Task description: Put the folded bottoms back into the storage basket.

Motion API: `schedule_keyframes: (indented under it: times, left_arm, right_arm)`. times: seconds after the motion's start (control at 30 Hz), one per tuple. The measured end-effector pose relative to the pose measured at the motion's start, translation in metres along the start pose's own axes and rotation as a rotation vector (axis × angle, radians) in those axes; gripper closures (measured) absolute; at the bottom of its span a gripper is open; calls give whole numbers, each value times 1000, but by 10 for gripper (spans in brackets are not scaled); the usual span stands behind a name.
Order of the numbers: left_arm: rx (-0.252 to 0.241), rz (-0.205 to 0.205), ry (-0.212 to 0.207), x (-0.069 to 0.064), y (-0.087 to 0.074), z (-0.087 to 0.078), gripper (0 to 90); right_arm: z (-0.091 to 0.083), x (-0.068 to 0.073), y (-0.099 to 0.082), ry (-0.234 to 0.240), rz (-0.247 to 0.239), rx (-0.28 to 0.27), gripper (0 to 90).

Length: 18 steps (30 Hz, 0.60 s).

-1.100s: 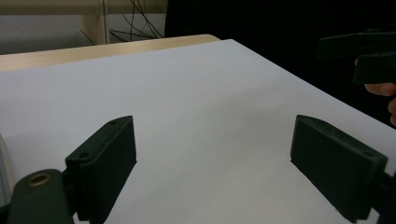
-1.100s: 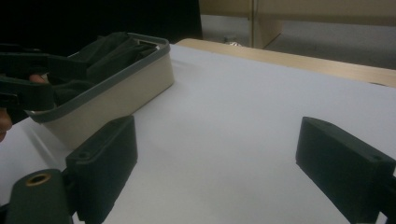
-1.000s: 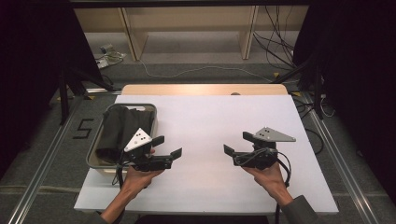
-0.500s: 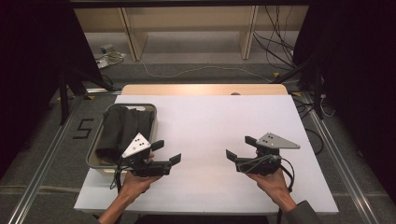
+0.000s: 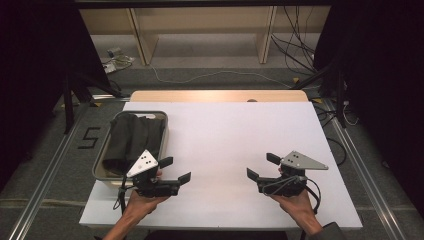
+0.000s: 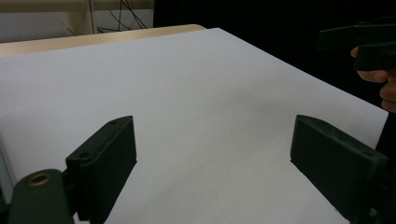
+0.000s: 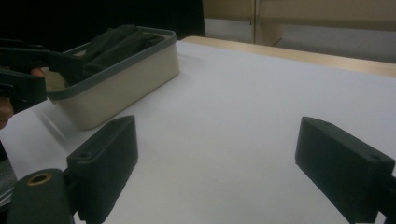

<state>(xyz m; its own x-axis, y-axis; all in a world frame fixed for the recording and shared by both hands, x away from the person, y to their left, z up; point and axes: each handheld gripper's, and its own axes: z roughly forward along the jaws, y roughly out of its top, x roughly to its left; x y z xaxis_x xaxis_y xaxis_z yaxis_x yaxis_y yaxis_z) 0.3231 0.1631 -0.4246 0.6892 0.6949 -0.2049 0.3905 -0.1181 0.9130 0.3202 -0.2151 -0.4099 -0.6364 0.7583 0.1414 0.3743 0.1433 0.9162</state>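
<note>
White table point(image 5: 225, 135), both grippers open, empty.

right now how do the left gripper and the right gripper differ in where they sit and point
The left gripper sits beside the bin of dark cloth, while the right gripper has only bare white table near it. The left gripper points toward the table's middle from the left, the right gripper from the right, so they face each other. Both are open, empty and low over the table.
</note>
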Motion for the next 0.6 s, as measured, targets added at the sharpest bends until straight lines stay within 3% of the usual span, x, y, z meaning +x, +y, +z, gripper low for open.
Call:
schedule_keyframes:
  times: [0.13, 0.37, 0.6]
  left_arm:
    - [12, 10, -7, -2, -3, -3, 140]
    - [19, -7, -21, -3, -10, -9, 140]
    - [23, 5, -7, -2, -13, -18, 140]
  right_arm:
    - [0, 1, -6, -3, 9, 16, 140]
    - [-5, 3, -12, -3, -2, 15, 140]
    - [-15, 5, -18, -21, 12, -1, 141]
